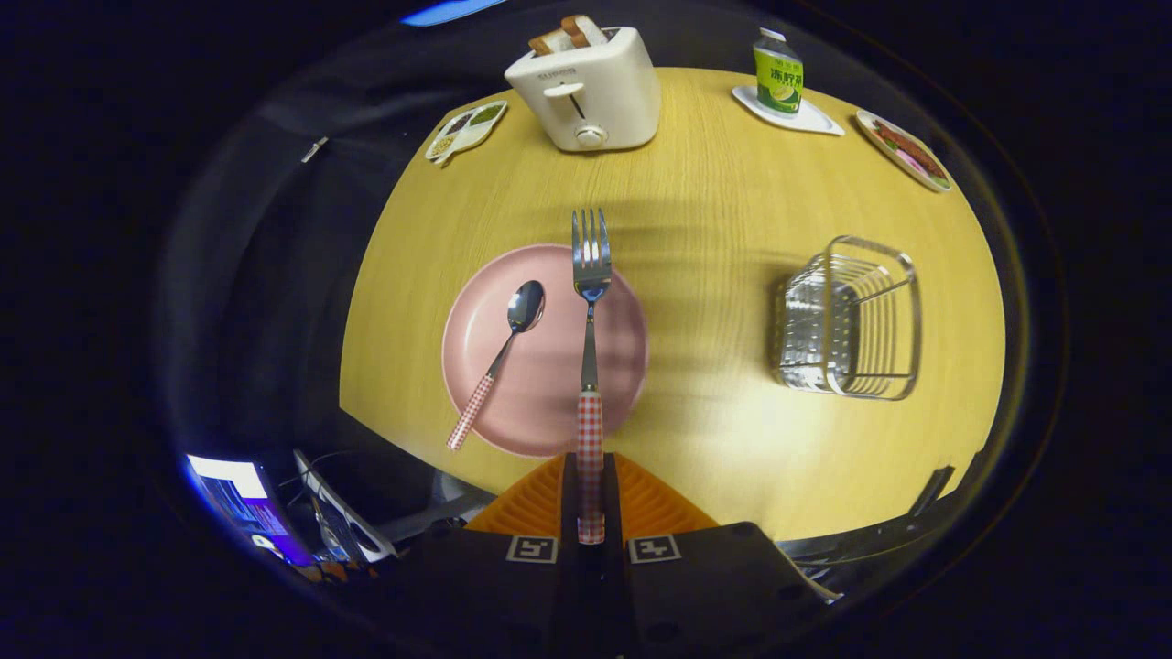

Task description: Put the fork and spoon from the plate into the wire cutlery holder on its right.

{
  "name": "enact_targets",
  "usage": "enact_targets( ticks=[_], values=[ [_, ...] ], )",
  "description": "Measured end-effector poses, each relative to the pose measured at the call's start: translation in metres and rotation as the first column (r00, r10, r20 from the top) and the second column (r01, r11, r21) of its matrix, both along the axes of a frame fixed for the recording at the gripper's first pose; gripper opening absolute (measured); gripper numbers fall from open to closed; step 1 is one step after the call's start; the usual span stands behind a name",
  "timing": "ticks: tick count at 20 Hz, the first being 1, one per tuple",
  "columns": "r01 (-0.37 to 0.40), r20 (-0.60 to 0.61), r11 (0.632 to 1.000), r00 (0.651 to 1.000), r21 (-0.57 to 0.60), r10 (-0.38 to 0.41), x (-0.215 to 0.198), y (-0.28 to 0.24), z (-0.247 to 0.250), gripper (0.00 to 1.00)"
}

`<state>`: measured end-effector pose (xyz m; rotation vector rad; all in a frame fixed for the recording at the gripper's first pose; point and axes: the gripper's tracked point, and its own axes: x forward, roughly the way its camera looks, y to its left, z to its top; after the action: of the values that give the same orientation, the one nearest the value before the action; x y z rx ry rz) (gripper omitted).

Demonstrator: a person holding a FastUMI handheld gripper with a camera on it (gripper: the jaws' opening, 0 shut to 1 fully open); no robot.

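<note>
Red-checked handle of the steel fork (591,366) was clamped between the gripper (591,499) fingers, tines ahead over the pink plate (546,403); matching spoon (499,361) lay there; wire cutlery holder (847,318) rightward.

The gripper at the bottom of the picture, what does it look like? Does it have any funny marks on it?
The gripper has two flat fingers shaped like wedges, with ridged faces. Behind them sits a dark, blocky body. On it are two small square markers with black and white patterns, one on each side of the middle.
</note>
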<state>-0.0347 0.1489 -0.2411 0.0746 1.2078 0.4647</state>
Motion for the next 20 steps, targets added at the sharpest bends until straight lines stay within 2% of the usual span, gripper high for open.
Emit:
enact_targets(
  ticks=[4,9,12,14,17,20],
  values=[
    [-0.017,0.012,0.997,1.0,-0.079,0.018,0.004,-0.074,0.042,0.13],
    [-0.098,-0.133,0.973,0.989,-0.208,0.071,-0.001,-0.133,0.051,0.13],
    [-0.207,-0.283,0.937,0.951,-0.281,0.125,-0.002,-0.152,0.038,0.14],
    [-0.283,-0.379,0.905,0.913,-0.319,0.151,-0.001,-0.16,0.031,0.13],
    [-0.339,-0.481,0.873,0.865,-0.351,0.142,0.011,-0.16,0.024,0.13],
    [-0.366,-0.536,0.85,0.835,-0.378,0.121,0.021,-0.165,0.021,0.13]
  ],
)
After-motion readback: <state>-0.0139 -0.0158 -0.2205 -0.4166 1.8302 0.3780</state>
